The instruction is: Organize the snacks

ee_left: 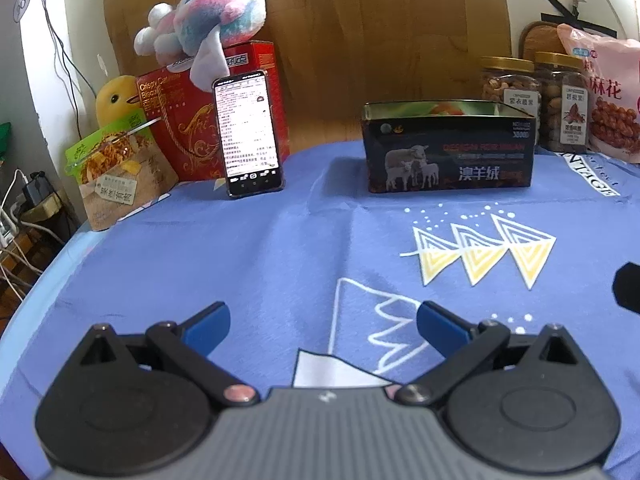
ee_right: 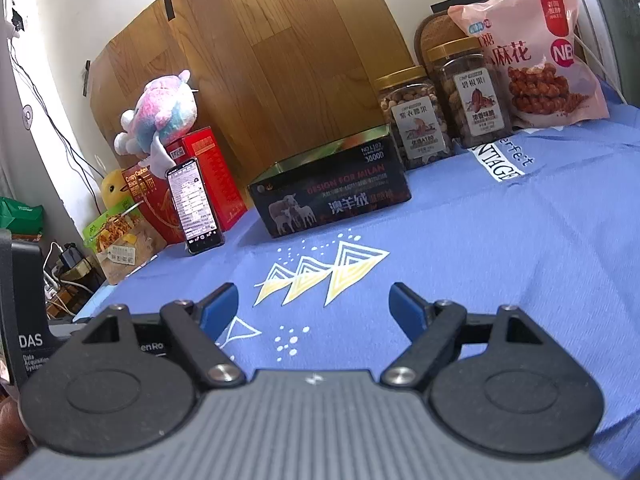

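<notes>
An open dark tin box [ee_left: 448, 152] with sheep printed on it stands at the back of the blue cloth; it also shows in the right wrist view [ee_right: 332, 192]. Two gold-lidded nut jars [ee_left: 510, 88] [ee_right: 416, 120] and a pink snack bag [ee_left: 608, 92] [ee_right: 536, 52] stand at the back right. A green-topped snack pouch [ee_left: 116, 168] [ee_right: 120, 240] and a red biscuit box [ee_left: 192, 120] [ee_right: 208, 172] stand at the back left. My left gripper [ee_left: 323, 326] is open and empty, low over the cloth. My right gripper [ee_right: 314, 308] is open and empty too.
A phone [ee_left: 250, 132] [ee_right: 196, 208] leans against the red box, with a pastel plush toy [ee_left: 204, 16] on top and a yellow plush [ee_left: 116, 98] behind. Cables and a power strip [ee_left: 16, 224] lie beyond the table's left edge. A wooden board [ee_left: 360, 40] backs the table.
</notes>
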`<state>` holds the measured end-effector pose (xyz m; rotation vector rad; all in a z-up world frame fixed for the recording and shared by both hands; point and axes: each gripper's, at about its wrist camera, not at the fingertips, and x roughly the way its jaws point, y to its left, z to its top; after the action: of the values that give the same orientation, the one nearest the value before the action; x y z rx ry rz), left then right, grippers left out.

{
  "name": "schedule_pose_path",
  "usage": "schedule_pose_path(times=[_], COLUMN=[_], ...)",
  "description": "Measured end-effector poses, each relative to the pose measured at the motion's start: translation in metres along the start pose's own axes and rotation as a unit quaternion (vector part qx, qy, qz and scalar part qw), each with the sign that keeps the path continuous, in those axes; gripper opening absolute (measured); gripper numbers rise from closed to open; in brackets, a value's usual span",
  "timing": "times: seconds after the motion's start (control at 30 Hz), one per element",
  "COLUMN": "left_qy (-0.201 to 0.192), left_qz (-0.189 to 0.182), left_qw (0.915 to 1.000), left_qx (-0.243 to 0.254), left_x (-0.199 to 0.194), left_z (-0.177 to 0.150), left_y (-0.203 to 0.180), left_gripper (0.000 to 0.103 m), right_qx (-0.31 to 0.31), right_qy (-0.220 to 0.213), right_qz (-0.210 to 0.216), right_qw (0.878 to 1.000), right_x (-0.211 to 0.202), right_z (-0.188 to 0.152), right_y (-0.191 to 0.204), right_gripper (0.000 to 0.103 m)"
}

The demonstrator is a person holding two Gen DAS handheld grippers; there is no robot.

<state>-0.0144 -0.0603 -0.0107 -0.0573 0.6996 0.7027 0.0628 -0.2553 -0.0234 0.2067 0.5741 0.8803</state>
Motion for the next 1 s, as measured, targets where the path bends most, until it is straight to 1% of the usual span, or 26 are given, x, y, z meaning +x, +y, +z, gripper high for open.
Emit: schedule_pose_path(times=[0.13,0.37,0.7,1.0], left_qy=[-0.001,-0.002,0.007,0.004], left_qz=[0.026,0.042,0.052,0.043], left_qw=[0.9996,0.9990,0.9986,0.9989], left_qx=[0.010,0.011,0.013,0.019], left_x=[0.0027,0.0042,0.0072,0.0021], left_z=[-0.0017,-0.0021,-0.0006,-0.0001], left_y=[0.0019,0.0073,0.0079,0.0046], left_gripper=[0.103,0.103,0.103,0.103], right_qx=[0.000,0.000,0.006,0.010], right_qy=[0.001,0.002,0.002,0.000], right_qz=[0.000,0.001,0.000,-0.002], right_qw=[1.000,1.000,1.000,1.000], right_x=[0.0007,0.0012,0.0017,0.0002], right_z=[0.0002,-0.0007,-0.0002,0.0003], right_y=[-0.0004,0.0007,-0.0008,-0.0029], right_gripper=[0.084,0.084,0.084,0.084])
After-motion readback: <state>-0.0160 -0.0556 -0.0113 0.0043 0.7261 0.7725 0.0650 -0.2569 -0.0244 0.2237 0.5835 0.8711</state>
